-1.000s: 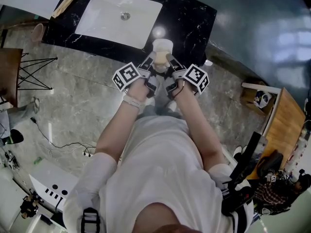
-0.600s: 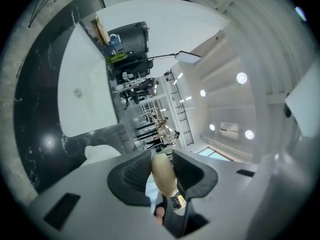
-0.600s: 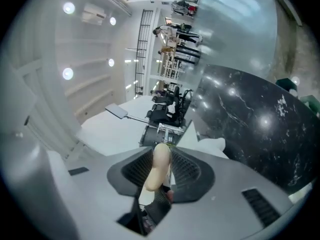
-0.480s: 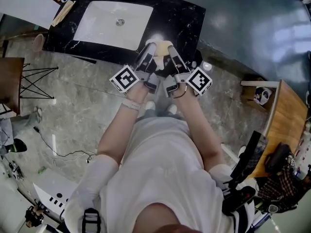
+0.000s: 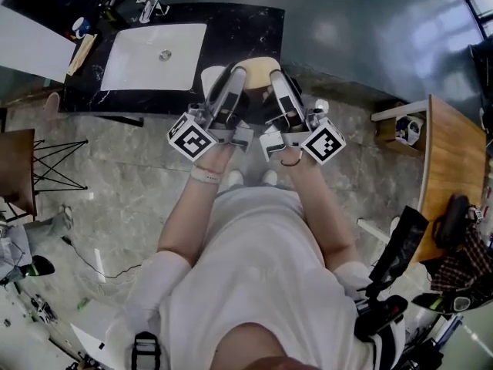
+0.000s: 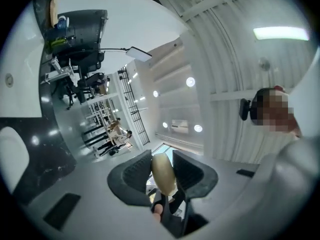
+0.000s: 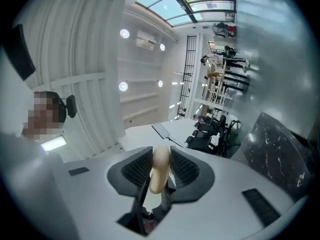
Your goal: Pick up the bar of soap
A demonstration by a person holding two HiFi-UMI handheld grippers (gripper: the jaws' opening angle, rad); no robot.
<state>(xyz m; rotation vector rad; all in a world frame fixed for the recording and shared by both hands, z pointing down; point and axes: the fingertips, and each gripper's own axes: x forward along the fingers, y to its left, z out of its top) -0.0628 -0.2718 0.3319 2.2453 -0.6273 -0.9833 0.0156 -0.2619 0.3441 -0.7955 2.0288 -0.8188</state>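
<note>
A cream bar of soap [image 5: 262, 65] hangs in the air past the counter's near corner, held from both sides. My left gripper [image 5: 236, 75] is shut on its left end and my right gripper [image 5: 277, 79] on its right end. In the left gripper view the soap [image 6: 163, 171] stands edge-on between the ribbed pads, and my left gripper [image 6: 162, 176] clamps it. In the right gripper view the soap [image 7: 159, 168] shows the same way, pinched in my right gripper [image 7: 160, 170]. Both grippers point up at the ceiling.
A black marble counter [image 5: 246, 25] with a white sink [image 5: 154, 56] and a faucet [image 5: 149, 2] lies at the upper left. A white dish [image 5: 209, 79] sits at its near edge beside the left gripper. A wooden table [image 5: 454, 168] stands at the right, a chair [image 5: 19, 168] at the left.
Both grippers have come up and toward the camera with the soap between them. In the head view the counter and sink have slid to the left.
</note>
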